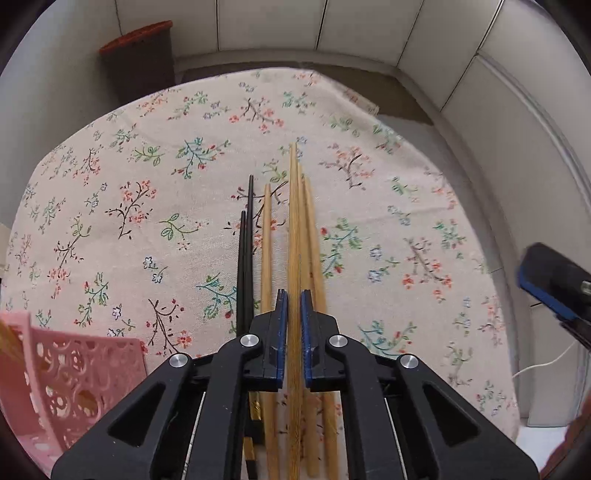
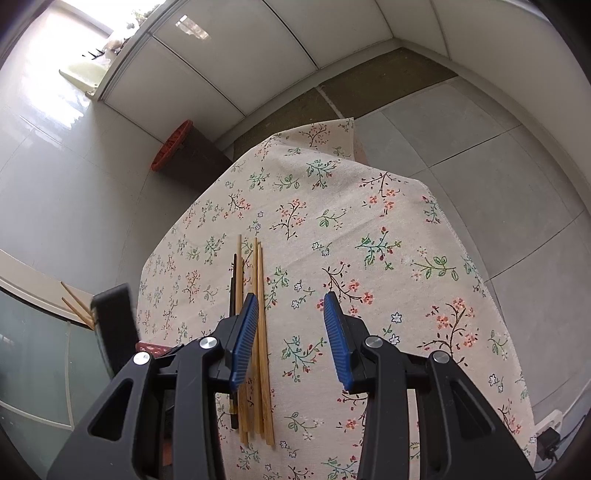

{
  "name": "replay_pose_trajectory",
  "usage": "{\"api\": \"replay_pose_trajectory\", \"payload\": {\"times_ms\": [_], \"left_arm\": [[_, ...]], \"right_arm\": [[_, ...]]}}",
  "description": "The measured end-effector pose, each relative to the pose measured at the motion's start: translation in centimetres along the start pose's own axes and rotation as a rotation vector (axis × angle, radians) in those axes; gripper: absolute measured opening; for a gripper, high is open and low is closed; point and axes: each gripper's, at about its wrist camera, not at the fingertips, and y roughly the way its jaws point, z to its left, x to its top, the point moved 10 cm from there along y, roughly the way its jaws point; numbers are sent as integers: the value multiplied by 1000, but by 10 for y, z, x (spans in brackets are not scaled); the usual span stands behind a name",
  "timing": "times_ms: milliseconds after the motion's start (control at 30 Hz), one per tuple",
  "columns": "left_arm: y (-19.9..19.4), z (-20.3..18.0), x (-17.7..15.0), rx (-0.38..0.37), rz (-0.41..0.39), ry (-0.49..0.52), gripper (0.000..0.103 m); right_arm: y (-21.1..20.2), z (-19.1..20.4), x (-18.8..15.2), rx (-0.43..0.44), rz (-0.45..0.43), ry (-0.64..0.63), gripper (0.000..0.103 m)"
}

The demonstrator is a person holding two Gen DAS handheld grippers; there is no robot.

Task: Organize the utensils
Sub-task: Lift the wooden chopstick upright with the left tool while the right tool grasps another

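Observation:
My left gripper (image 1: 294,299) is shut on a bamboo chopstick (image 1: 294,221) that runs forward between its blue pads. Under it, several bamboo chopsticks (image 1: 266,243) and two black chopsticks (image 1: 245,251) lie side by side on the floral tablecloth (image 1: 147,206). My right gripper (image 2: 291,306) is open and empty above the cloth, just right of the same bundle of chopsticks (image 2: 258,332). A pink perforated basket (image 1: 74,376) stands at the lower left of the left wrist view.
A dark bin with an orange rim (image 1: 142,62) stands on the floor beyond the table; it also shows in the right wrist view (image 2: 184,151). White cabinet doors (image 1: 332,26) line the back. The right gripper's finger (image 1: 554,284) shows at the right edge.

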Motion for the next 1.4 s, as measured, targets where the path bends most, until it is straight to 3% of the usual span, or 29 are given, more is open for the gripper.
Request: {"api": "replay_pose_trajectory", "payload": {"times_ms": [167, 333, 400, 567, 767, 967, 1100, 1233, 1267, 1333, 1400], "left_arm": [[-76, -1, -6, -128, -186, -33, 6], [-138, 22, -15, -148, -308, -52, 7], [-158, 28, -21, -192, -341, -72, 6], [-191, 49, -26, -203, -458, -86, 7], [-219, 70, -25, -239, -530, -126, 7], [-228, 82, -21, -247, -568, -134, 7], [-231, 86, -20, -229, -585, -127, 7], [-232, 91, -21, -220, -591, -130, 7], [-232, 92, -21, -215, -594, -130, 7], [-234, 95, -21, -210, -606, -133, 7], [-237, 99, -21, -211, -619, -138, 7]], "right_arm": [[7, -1, 0, -22, 12, -14, 36], [26, 29, -14, -3, 63, -113, 27], [38, 44, -24, 18, 107, -154, 25], [78, 74, -50, 14, 203, -237, 20], [113, 78, -68, -91, 251, -285, 19], [126, 73, -73, -124, 257, -288, 19], [129, 77, -74, -193, 244, -360, 12], [131, 83, -81, -290, 229, -474, 12], [131, 84, -81, -285, 231, -469, 10], [131, 84, -81, -193, 254, -391, 7], [121, 84, -68, -149, 212, -346, 7]]}}
